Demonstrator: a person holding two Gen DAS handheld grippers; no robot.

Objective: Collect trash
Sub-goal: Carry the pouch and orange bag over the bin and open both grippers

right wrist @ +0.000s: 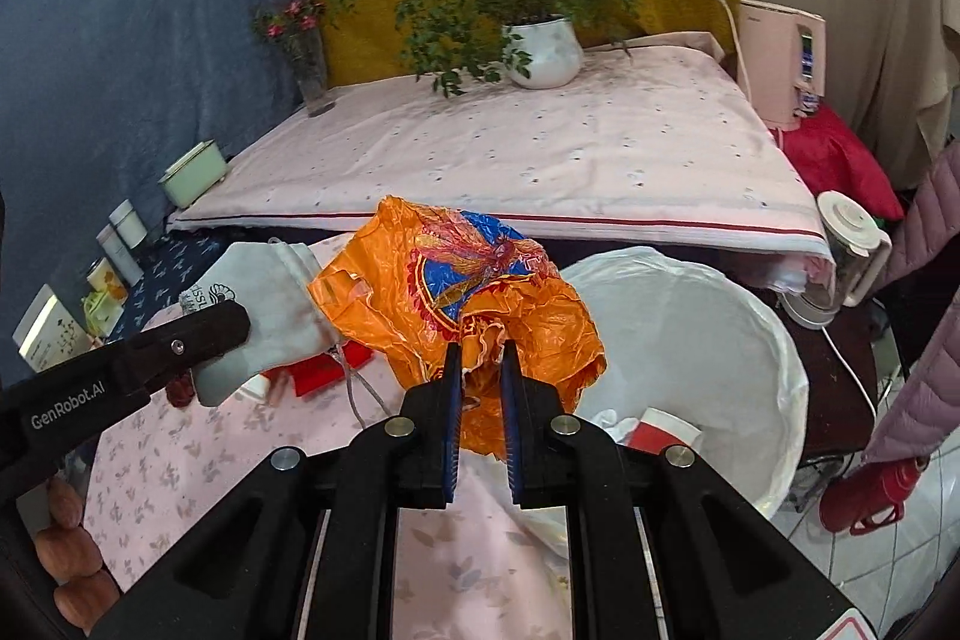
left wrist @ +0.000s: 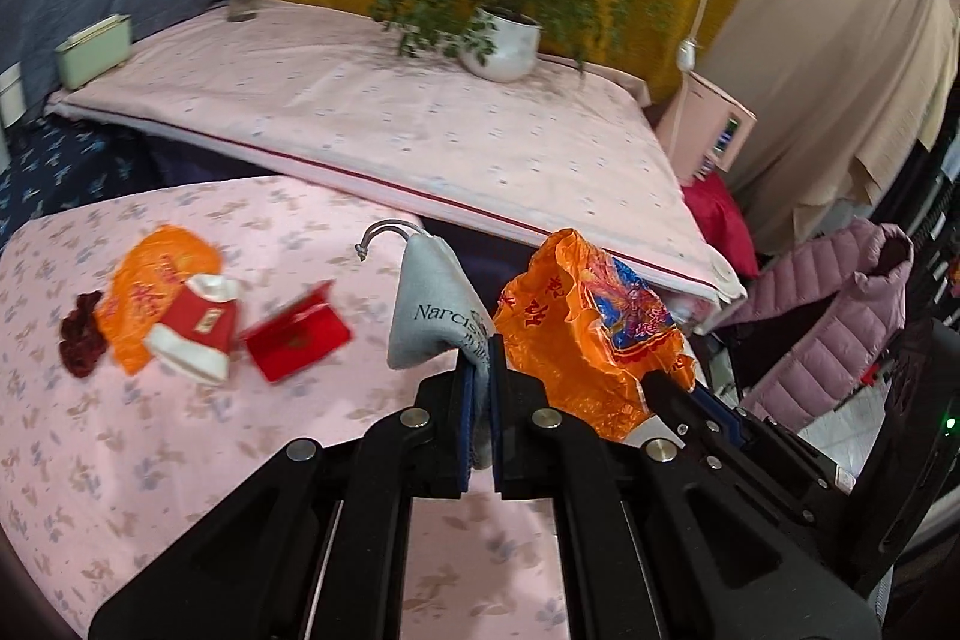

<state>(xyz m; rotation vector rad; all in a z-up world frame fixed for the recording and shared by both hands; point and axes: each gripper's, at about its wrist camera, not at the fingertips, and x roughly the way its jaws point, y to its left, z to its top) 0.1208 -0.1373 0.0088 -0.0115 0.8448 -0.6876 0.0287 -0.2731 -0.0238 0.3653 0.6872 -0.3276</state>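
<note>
both tilted down, left hand-held gripper (left wrist: pixel 480 370) pinches grey pouch (left wrist: pixel 429 304), right hand-held gripper (right wrist: pixel 480 370) clamps orange bag (right wrist: pixel 474 304).

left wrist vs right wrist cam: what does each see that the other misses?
Left wrist only: the trash left on the pink cloth: a second orange bag, a red-and-white wrapper and a red packet.

Right wrist only: the white-lined bin, some trash already inside, and a red flask on the floor.

Both: the left gripper shut on the grey drawstring pouch, the right gripper shut on the orange bag, and the potted plant.
</note>
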